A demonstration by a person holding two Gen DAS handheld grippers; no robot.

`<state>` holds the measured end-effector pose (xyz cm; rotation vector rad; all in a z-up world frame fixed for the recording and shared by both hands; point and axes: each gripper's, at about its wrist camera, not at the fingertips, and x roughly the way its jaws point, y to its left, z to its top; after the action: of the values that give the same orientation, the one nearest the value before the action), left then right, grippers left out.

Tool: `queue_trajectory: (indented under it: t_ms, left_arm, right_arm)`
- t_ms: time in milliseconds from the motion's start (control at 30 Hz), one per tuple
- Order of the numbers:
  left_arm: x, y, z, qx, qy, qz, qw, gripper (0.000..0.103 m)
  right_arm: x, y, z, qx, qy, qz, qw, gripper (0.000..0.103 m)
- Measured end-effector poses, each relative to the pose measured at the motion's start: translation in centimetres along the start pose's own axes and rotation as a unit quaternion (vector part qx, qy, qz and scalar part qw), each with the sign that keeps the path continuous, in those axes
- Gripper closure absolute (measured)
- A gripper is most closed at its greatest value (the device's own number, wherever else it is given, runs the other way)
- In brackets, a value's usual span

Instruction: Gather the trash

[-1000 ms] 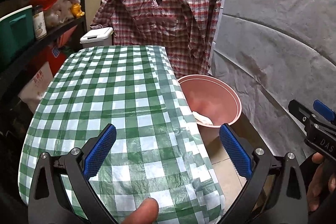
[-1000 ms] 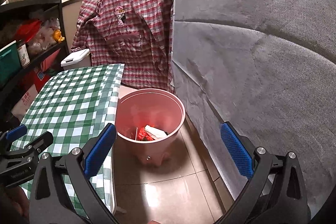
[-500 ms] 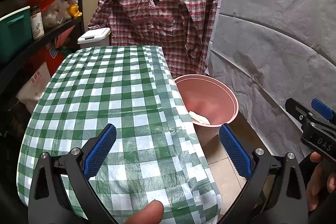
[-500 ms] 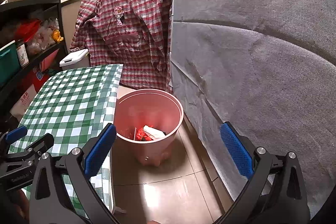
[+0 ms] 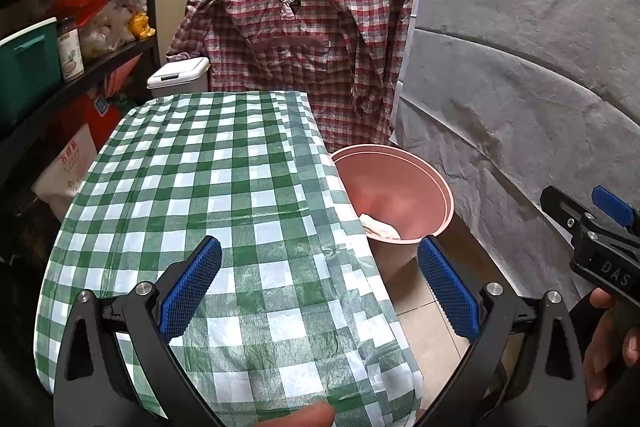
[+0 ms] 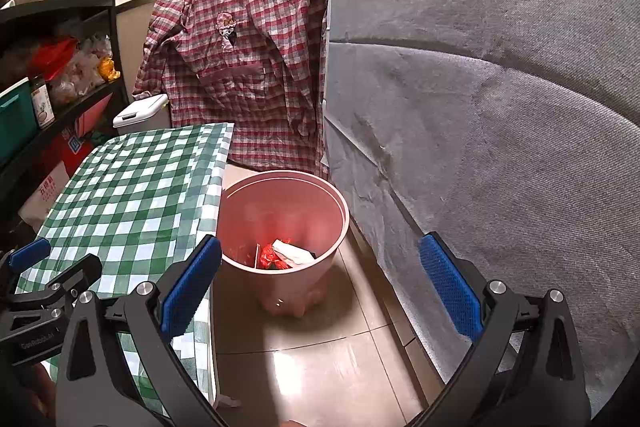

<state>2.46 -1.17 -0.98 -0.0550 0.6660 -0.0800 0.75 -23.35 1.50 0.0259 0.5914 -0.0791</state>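
A pink bin [image 6: 316, 199] stands on the tiled floor to the right of the table with the green checked cloth [image 5: 208, 195]. It holds red and white trash [image 6: 286, 253]; in the left wrist view only a white scrap [image 5: 380, 227] shows inside the bin [image 5: 424, 187]. My left gripper [image 5: 318, 285] is open and empty above the table's near right edge. My right gripper [image 6: 318, 283] is open and empty, above the floor, short of the bin. Each gripper shows at the edge of the other view.
A grey fabric-covered surface [image 6: 500, 107] walls off the right side. A red plaid shirt [image 5: 304, 39] hangs behind the table and bin. A white lidded bin [image 5: 178, 77] stands at the back. Black shelves [image 5: 80, 59] with jars and bags line the left.
Both grippers have drawn back slightly from the table and bin. Both stay open and empty.
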Motion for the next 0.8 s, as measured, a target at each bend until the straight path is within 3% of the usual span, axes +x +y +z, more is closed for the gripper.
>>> queue_trajectory:
  t_ms: [800]
  left_arm:
    - [0.16, -0.35, -0.22, 0.004, 0.000, -0.004, 1.0000, 0.008]
  right_arm:
    - [0.02, -0.06, 0.04, 0.000, 0.000, 0.000, 1.000, 0.005]
